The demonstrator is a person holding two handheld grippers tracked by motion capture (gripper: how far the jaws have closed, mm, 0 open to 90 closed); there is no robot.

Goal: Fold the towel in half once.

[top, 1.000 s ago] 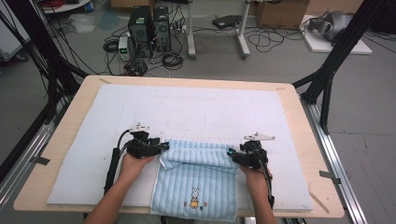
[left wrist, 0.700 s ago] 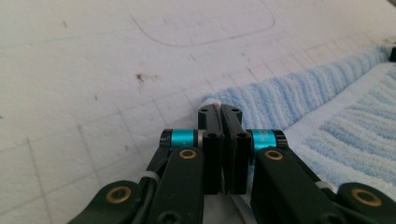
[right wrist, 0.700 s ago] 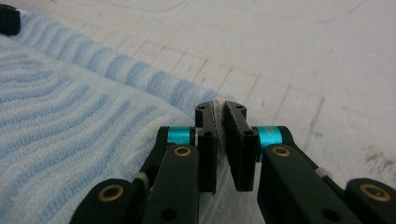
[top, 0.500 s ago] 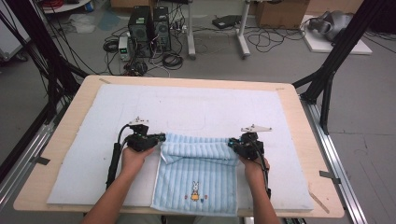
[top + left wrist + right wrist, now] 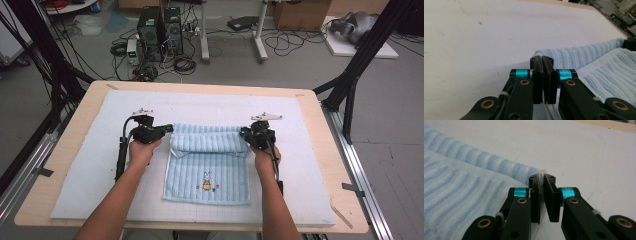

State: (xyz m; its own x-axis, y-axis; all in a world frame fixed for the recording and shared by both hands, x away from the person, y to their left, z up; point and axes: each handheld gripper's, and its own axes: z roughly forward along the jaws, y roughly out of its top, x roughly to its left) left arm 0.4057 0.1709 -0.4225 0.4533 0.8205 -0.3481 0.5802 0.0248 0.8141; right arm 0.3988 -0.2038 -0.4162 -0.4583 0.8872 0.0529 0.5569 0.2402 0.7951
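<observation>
towel (image 5: 210,167) edge lifted farther, both grippers clamped

My wooden desk (image 5: 320,107) carries a white mat (image 5: 100,170). Beyond it, on the grey floor (image 5: 300,65), stand two computer towers (image 5: 160,25) amid tangled cables (image 5: 185,62).

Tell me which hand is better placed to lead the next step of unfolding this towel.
Neither clearly. The left tongs and right tongs are each shut on a far corner of the blue towel, level with each other, so both should probably move together.
</observation>
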